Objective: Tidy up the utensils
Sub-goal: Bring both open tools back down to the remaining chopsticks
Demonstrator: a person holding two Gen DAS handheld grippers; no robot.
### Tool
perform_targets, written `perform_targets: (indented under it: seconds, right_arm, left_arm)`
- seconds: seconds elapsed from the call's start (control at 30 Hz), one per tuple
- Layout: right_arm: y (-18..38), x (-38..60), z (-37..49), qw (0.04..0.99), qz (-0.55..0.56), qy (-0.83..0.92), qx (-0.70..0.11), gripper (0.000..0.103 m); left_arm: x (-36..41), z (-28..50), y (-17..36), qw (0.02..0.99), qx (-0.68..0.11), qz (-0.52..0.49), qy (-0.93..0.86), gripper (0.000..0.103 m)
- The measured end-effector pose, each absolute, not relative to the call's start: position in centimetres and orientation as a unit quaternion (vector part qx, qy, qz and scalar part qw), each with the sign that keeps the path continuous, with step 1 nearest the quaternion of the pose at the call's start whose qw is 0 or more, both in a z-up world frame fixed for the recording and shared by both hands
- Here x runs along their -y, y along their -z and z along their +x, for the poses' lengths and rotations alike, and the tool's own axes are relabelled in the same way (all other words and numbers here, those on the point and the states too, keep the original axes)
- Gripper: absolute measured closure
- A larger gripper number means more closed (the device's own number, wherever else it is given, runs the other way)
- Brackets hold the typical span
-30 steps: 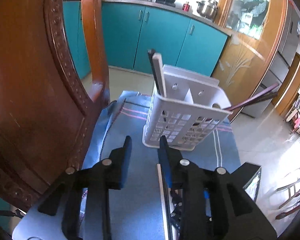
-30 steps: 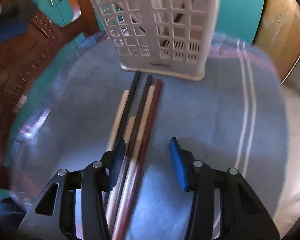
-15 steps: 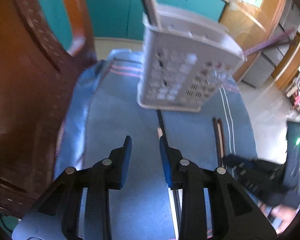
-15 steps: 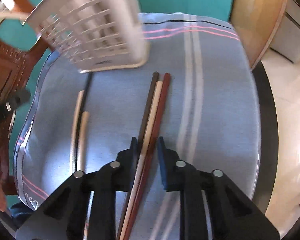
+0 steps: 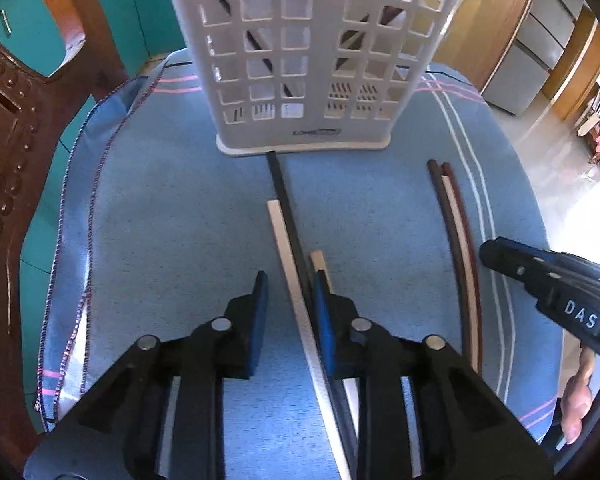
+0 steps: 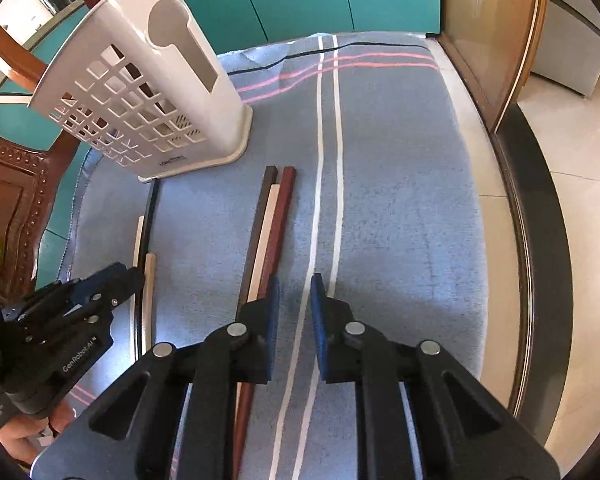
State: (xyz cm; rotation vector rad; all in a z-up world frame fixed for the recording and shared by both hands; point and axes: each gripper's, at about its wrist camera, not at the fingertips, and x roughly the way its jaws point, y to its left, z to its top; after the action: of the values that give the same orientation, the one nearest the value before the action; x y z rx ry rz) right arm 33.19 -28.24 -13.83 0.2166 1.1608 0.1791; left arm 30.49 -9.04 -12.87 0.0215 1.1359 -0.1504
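Dropping from basket height a second ago, the left gripper [image 5: 290, 280] now sits low over the blue cloth [image 5: 160, 200]. Its jaws are closing around a white chopstick [image 5: 284, 248] that runs up between them. The left pad is clear of it, so nothing is clamped yet. A black chopstick [image 5: 282, 188] hugs the inner face of the right jaw, and its far tip touches the foot of the white utensil basket [image 5: 312, 40] straight ahead. A shorter pale chopstick [image 5: 318, 260] pokes out just past that jaw's tip. This looks like a pick-up about to land, possibly on more than one stick.

The right gripper [image 6: 294, 280] has pulled its jaws in from wide to a narrow slot with nothing in it but a white stripe of the cloth. The three-stick bundle [image 6: 272, 216] (dark brown, cream and red-brown) ran between the jaws half a second ago. It now lies outside the left jaw and passes under it, so I judge that grasp missed and needs re-centring.

All six sticks are slim, straight and square-ended, lying flat. The basket, ahead and left of the right jaws, already holds a few dark ones.
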Motion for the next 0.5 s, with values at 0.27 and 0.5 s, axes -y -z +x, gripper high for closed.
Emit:
perform_targets:
  seconds: [0.27,0.5]
  right_arm:
    - [13.5,28.6,33.0,0.829,0.101,-0.085,-0.543,0.085]
    - [13.9,26.4,33.0,0.840,0.049,-0.077,-0.535,0.084]
  left_arm:
    - [7.3,30.0,12.8,0.835,-0.544,-0.025,0.084,0.090]
    - [7.3,29.5,12.9,0.828,-0.549,-0.033,0.108,0.092]
